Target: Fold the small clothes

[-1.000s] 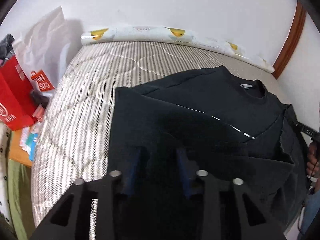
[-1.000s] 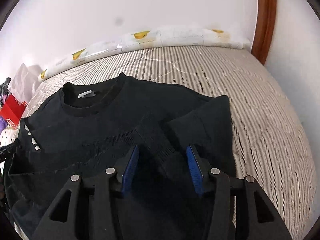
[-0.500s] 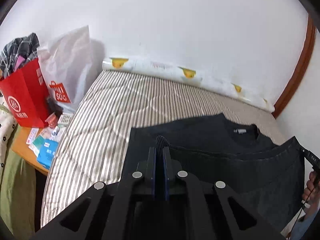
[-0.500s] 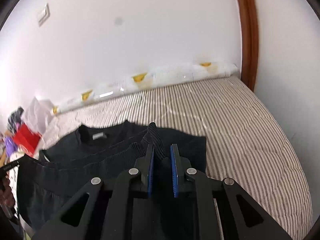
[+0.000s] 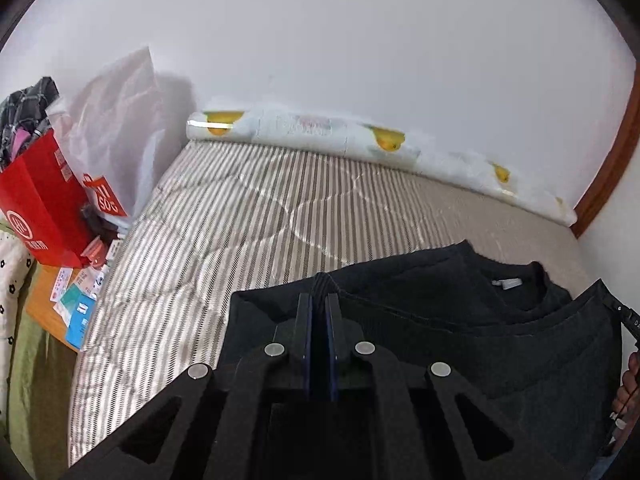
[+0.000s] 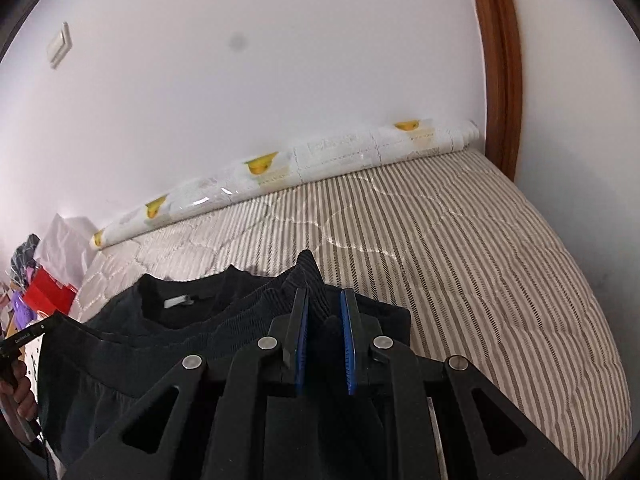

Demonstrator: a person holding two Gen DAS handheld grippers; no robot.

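Note:
A black sweatshirt (image 5: 460, 304) lies on the striped bed, its collar with a grey label (image 5: 507, 282) towards the wall. My left gripper (image 5: 319, 300) is shut on the ribbed hem at the garment's left corner and holds it raised. My right gripper (image 6: 323, 296) is shut on the ribbed hem (image 6: 310, 280) at the right corner, fabric bunched between its blue pads. The lifted hem stretches between both grippers, above the sweatshirt's body (image 6: 188, 320). The lower part of the garment hangs hidden under the grippers.
The striped mattress (image 5: 248, 216) reaches to a white wall, with a rolled duck-print mat (image 5: 340, 136) along it. A red bag (image 5: 40, 200) and white bag (image 5: 116, 128) stand left of the bed. A wooden door frame (image 6: 500, 64) is at the right.
Both grippers have closed on the hem corners and lifted them off the bed, carrying the hem up and towards the collar. The cameras now see more wall.

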